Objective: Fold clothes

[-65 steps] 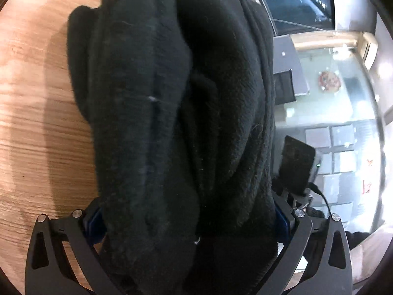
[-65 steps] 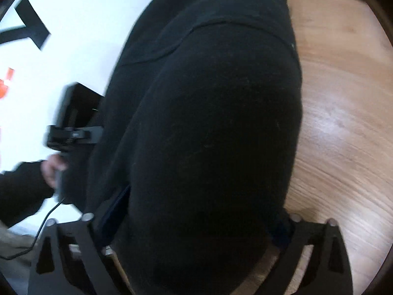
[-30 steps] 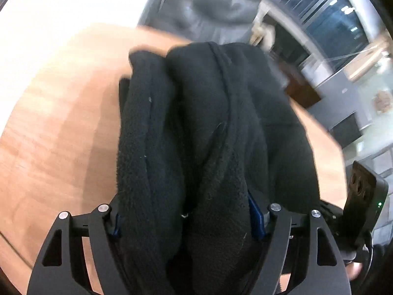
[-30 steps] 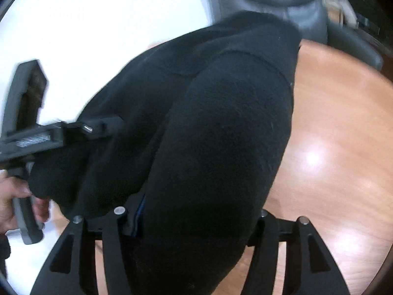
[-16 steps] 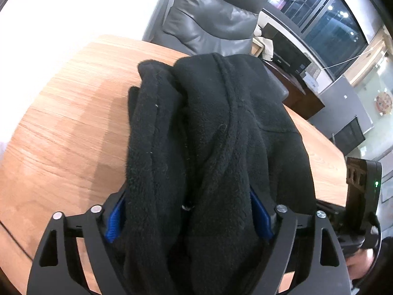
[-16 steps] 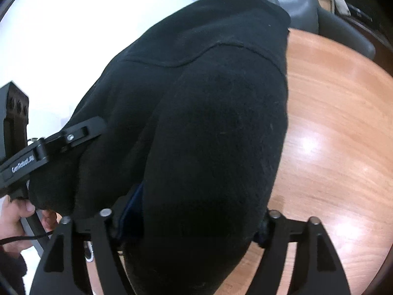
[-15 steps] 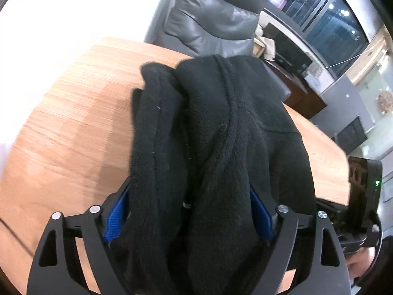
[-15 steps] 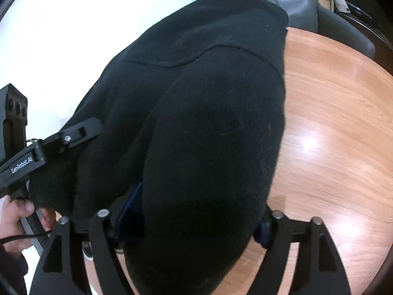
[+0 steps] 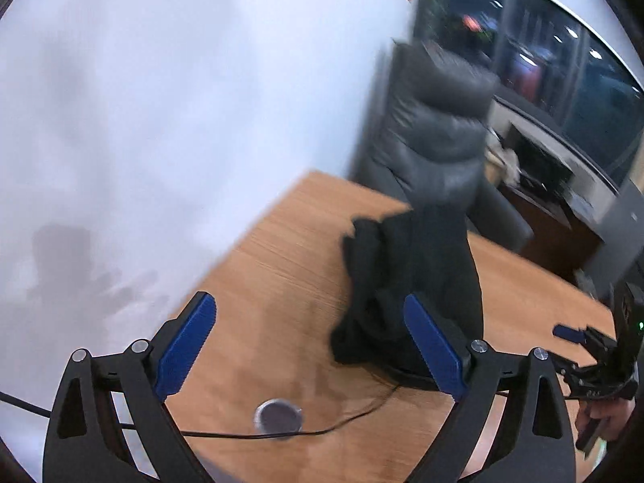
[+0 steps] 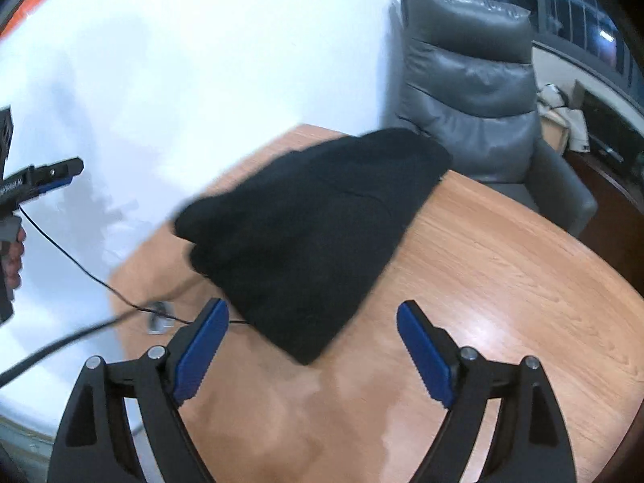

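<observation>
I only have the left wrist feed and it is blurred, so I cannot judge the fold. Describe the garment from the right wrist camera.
Observer: The black fleece garment lies as one flat folded slab on the wooden table, its far corner at the table edge by the grey chair.
Operator: Confirm the right gripper is clear.
Observer: The right gripper is opening, nothing between its blue pads; the garment lies beyond them.
Operator: Report anything near the fold.
Observer: A thin black cable runs up to the garment's near-left edge.
</observation>
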`<act>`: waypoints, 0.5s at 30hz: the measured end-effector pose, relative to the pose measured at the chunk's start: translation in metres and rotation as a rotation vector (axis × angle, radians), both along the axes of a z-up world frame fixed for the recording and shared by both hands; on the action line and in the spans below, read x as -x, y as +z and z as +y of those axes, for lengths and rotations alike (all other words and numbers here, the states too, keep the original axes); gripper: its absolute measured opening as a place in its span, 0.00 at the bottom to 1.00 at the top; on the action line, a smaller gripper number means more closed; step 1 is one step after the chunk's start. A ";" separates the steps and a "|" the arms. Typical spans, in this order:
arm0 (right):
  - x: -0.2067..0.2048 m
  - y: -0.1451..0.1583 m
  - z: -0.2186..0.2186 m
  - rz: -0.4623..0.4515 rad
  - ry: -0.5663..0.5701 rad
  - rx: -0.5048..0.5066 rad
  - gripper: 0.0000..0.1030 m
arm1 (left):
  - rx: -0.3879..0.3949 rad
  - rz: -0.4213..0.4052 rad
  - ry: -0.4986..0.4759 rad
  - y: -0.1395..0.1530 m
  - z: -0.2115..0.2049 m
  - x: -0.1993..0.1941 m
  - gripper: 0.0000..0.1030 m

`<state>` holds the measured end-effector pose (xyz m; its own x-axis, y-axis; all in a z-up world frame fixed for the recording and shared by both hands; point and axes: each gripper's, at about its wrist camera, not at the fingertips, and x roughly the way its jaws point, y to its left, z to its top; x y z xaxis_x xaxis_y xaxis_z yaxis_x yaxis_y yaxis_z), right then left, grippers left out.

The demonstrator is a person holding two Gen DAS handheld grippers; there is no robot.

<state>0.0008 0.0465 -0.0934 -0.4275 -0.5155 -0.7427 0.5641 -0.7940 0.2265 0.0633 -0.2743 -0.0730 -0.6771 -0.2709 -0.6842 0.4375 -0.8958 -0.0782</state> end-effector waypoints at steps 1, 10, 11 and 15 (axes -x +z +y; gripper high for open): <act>-0.007 0.007 0.003 0.019 0.014 0.006 0.86 | 0.017 0.019 0.017 0.011 0.004 -0.012 0.94; -0.019 0.052 0.005 0.102 0.141 0.150 0.86 | 0.082 0.088 0.154 0.070 0.039 -0.081 0.97; -0.020 0.058 0.008 0.114 0.156 0.160 0.86 | 0.086 0.095 0.148 0.077 0.045 -0.085 0.97; -0.025 0.064 0.020 0.131 0.180 0.153 0.87 | 0.096 0.106 0.102 0.094 0.064 -0.097 1.00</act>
<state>0.0263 0.0667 -0.0296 -0.4063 -0.6938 -0.5946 0.7252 -0.6407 0.2520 0.1600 -0.2105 0.0208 -0.7096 -0.4027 -0.5782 0.5203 -0.8528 -0.0445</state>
